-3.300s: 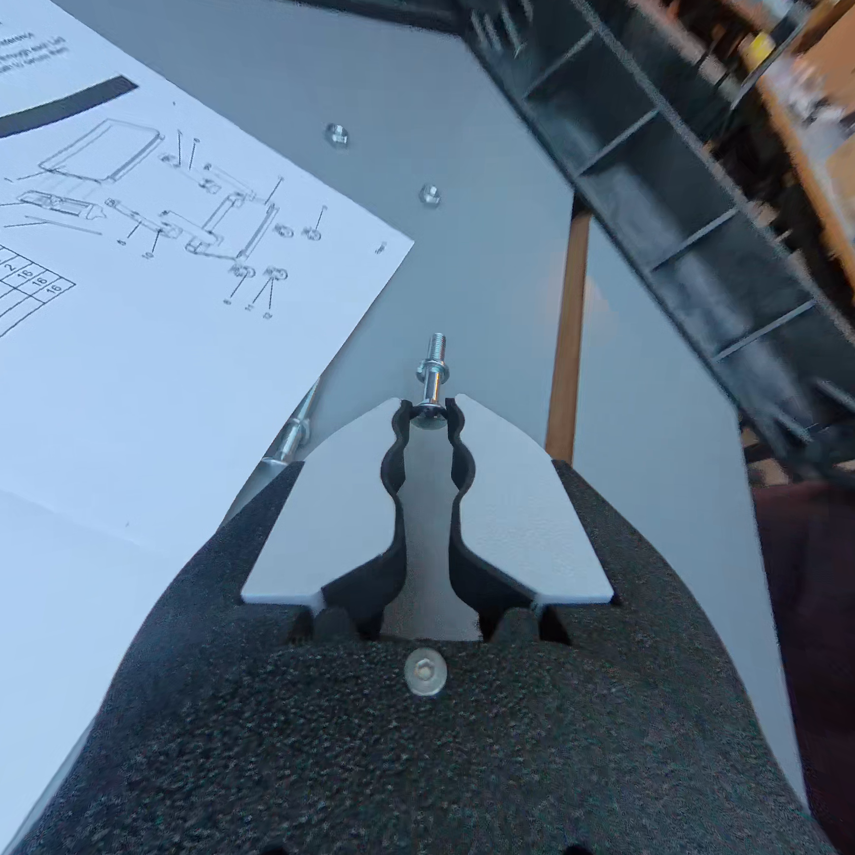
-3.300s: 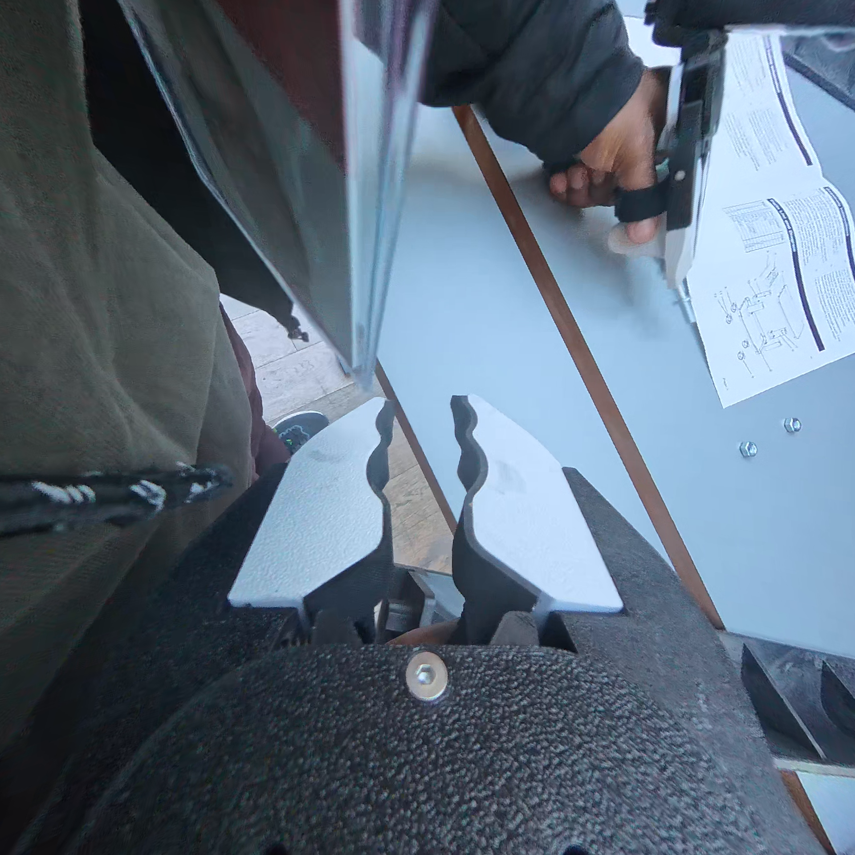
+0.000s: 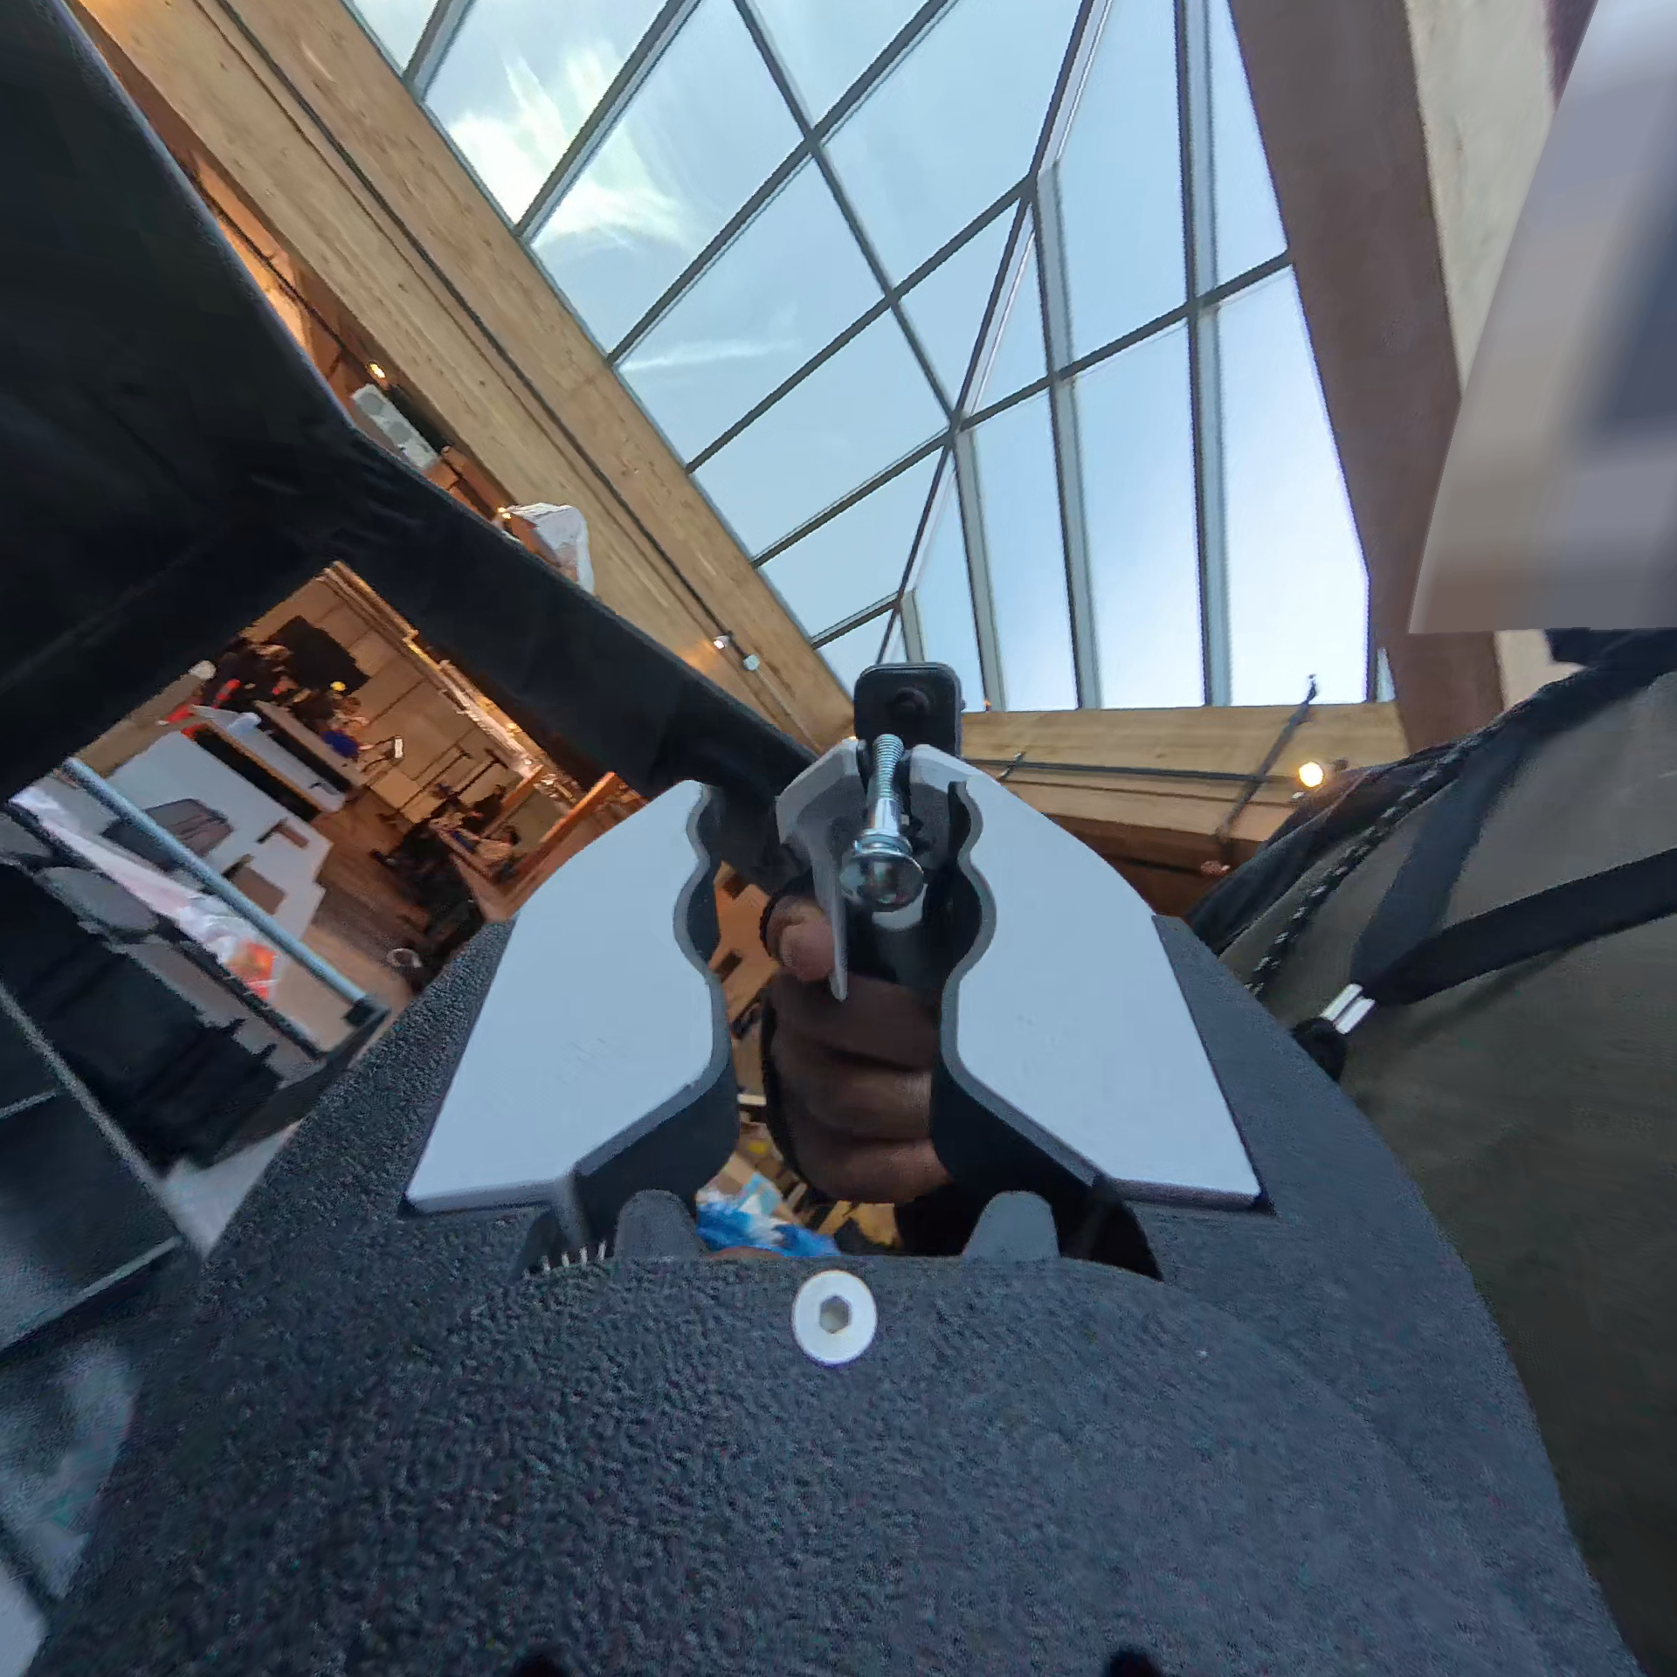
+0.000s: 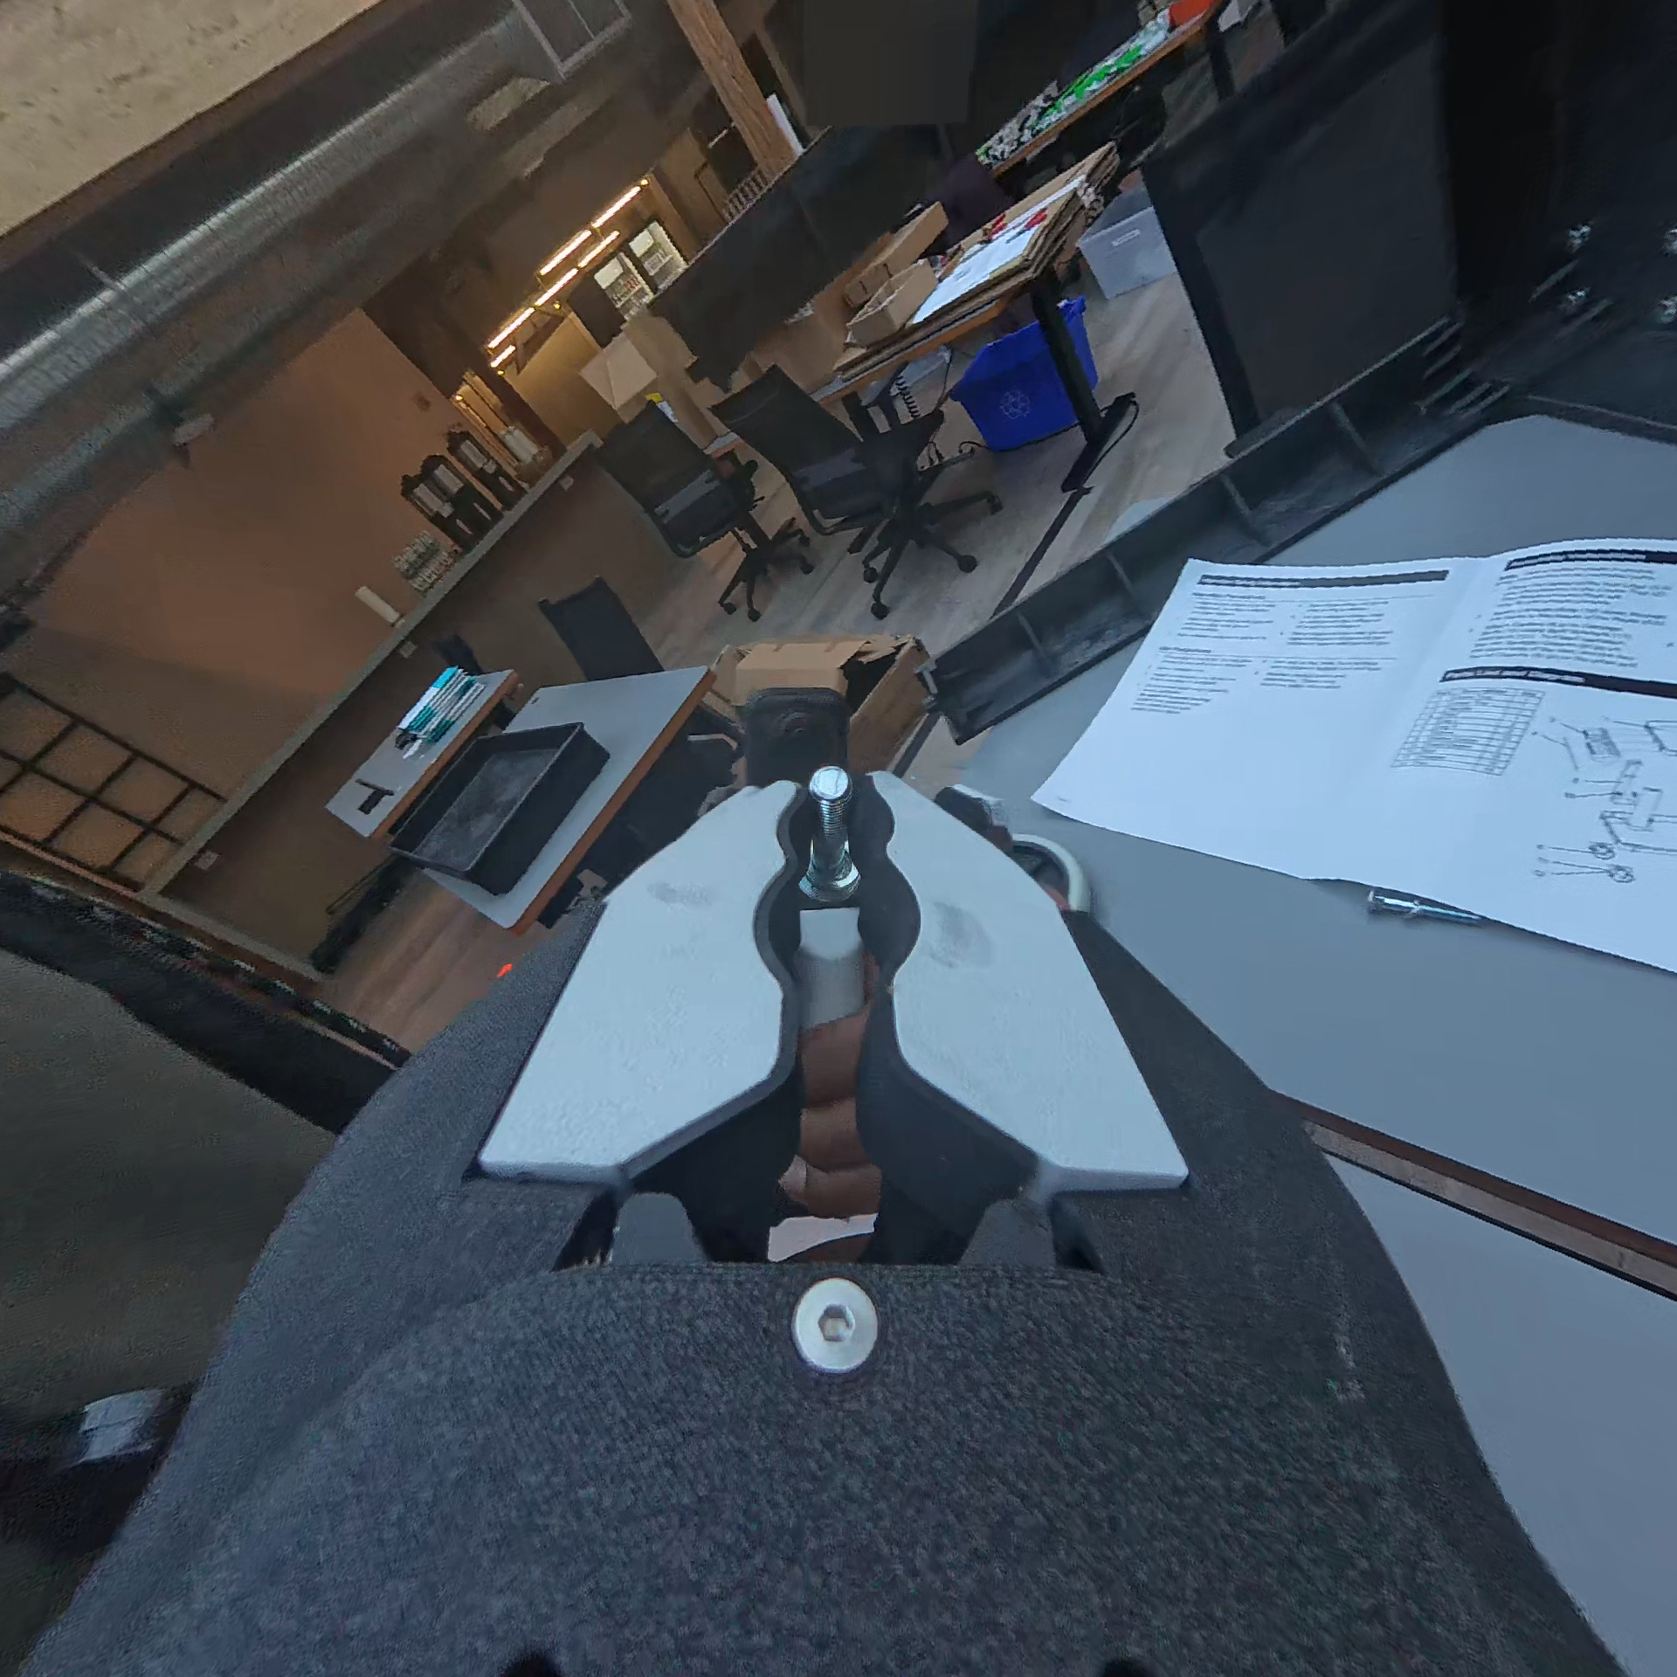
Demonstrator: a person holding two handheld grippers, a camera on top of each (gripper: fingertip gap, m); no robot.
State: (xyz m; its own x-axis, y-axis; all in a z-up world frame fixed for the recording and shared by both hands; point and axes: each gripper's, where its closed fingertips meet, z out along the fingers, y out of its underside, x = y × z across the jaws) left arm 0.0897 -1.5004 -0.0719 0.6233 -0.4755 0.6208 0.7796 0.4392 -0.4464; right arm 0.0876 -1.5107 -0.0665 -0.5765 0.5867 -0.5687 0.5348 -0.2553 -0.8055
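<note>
A gridded glass skylight is showing blue sky ahead of the left tool, timber walls flanking it. Beyond the right tool, office chairs, cluttered desks and a blue bin are standing on pale flooring.

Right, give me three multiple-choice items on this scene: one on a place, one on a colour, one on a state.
1. Where does the loose bolt lie? A on the floor; B on the table at the paper's edge; C in the black tray.
2. What colour is the bin under the far desk? A blue; B red; C green.
3. How does the left gripper stand? A shut on a nut; B open; C shut on paper.
1 B: it lies along the sheet's near edge. 2 A: plainly blue. 3 B: its fingers stand apart; the right gripper holds the other bolt.
</note>
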